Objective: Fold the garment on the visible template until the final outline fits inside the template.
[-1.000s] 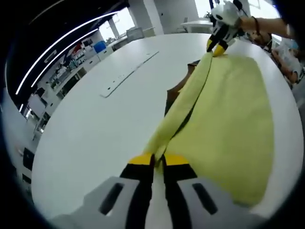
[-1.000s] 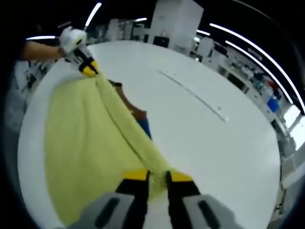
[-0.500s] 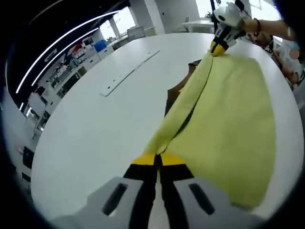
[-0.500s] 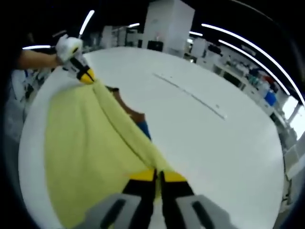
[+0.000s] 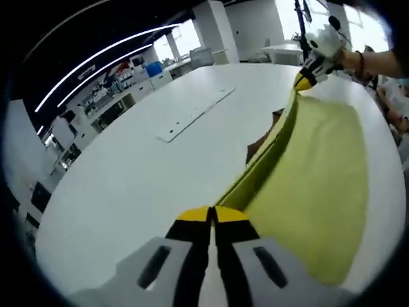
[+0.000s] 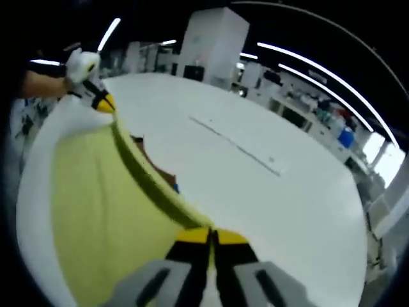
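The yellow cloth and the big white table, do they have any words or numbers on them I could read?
None can be read.
The yellow garment is plain, with no print or tag showing.
The white table has no writing; the long flat strip on it shows small marks too blurred to read.
Shelves in the background are too small and blurred.

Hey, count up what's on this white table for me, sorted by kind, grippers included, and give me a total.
Yellow garment: 1
Brown template, mostly hidden under the garment: 1
Flat white strip lying on the table: 1
Grippers, left gripper and right gripper, each shut on a garment edge: 2
Total: 5
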Available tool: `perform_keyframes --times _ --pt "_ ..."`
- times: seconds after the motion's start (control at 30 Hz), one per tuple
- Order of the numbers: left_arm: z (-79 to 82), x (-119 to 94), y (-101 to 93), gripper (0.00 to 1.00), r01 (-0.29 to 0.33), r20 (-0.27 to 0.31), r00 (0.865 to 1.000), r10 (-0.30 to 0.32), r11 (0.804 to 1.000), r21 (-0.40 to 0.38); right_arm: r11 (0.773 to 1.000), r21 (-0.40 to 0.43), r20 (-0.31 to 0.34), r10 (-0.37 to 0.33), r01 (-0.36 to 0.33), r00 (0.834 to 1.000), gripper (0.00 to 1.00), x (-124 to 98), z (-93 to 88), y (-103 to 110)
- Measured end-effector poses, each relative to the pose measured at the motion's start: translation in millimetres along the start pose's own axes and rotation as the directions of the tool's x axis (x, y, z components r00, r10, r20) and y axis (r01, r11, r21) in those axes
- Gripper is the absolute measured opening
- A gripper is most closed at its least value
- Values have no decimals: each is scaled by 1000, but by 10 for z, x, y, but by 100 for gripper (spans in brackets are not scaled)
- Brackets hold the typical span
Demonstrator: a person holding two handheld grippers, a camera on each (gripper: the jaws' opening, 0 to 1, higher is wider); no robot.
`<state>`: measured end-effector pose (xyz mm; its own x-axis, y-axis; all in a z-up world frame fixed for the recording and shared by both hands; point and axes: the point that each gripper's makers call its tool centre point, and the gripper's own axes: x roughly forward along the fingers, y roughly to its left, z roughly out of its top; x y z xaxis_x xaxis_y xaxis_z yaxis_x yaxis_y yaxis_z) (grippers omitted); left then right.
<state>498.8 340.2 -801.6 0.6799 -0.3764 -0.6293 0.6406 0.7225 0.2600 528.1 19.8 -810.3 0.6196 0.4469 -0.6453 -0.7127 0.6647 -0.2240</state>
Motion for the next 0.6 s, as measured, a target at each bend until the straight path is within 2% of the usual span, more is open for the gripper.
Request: perform_keyframes --times 0.17,0.23,0.3,0.4,0.6 --pt "-37 11 41 0 -48 -22 999 47 998 -52 997 56 -32 -53 55 998 0 35 -63 -112" --pt "-45 -4 86 0 -63 -22 998 61 995 -79 993 105 -20 -57 58 998 2 32 -59 -128" --pt "-65 -16 114 6 -67 -16 998 66 992 -107 983 174 -23 -58 61 998 15 23 -79 -139" --pt "-113 -48 162 16 -81 -17 997 80 987 -139 976 211 -25 -44 48 999 30 16 -118 -149" --pt "-137 -140 60 37 -49 25 998 60 947 -319 953 302 -4 0 1 1000 51 -52 -115 -45"
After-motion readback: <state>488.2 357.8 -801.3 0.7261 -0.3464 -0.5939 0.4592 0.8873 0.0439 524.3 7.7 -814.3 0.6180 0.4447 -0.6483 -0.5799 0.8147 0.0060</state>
